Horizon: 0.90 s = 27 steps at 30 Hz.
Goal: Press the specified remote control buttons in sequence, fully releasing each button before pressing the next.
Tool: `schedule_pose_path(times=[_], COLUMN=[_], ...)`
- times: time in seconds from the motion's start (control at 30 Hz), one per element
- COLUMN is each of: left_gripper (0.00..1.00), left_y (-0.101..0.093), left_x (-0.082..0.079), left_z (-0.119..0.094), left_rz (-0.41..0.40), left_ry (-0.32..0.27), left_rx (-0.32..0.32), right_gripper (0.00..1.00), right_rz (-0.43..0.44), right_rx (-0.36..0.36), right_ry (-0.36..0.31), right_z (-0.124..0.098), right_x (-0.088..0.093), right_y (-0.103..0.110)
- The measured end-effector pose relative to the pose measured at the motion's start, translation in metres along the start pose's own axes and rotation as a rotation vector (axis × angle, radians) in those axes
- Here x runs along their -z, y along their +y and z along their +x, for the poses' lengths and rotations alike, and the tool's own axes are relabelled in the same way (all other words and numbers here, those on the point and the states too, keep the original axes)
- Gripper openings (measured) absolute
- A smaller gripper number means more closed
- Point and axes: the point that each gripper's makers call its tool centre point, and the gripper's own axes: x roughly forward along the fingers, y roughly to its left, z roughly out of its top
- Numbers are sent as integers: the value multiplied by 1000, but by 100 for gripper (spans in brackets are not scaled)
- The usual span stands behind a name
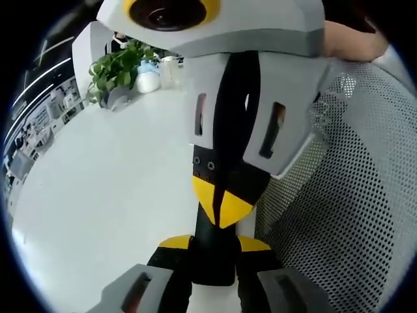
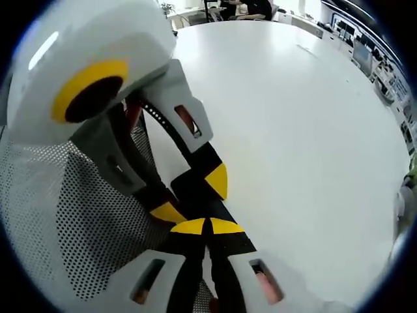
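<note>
A slim black remote control is clamped between the yellow-tipped jaws of my left gripper. I see it end-on, and its buttons are hidden. My right gripper comes down from above with its yellow tips shut together, resting on the remote's far part. In the right gripper view, my right gripper is shut with nothing between its jaws. Just ahead of it, the left gripper grips the black remote control from both sides. Both grippers hang over the table's edge beside a mesh chair.
A white table stretches away, also seen in the right gripper view. A grey mesh chair lies close under the grippers. A potted plant and a white jar stand at the far edge. A hand holds the right gripper.
</note>
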Motion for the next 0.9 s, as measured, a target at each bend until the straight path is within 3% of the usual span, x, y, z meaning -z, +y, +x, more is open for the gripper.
schedule_pose_path(times=[0.23,0.9], left_gripper=[25,25], left_y=[0,0], left_x=[0,0], left_z=[0,0], left_rz=[0,-8], left_ry=[-1,-7], left_rx=[0,-4], right_gripper=[0,0], right_rz=[-5,89], right_rx=[-3,-19], right_ry=[-3,-7], right_z=[0,0], right_x=[0,0], right_y=[0,-1])
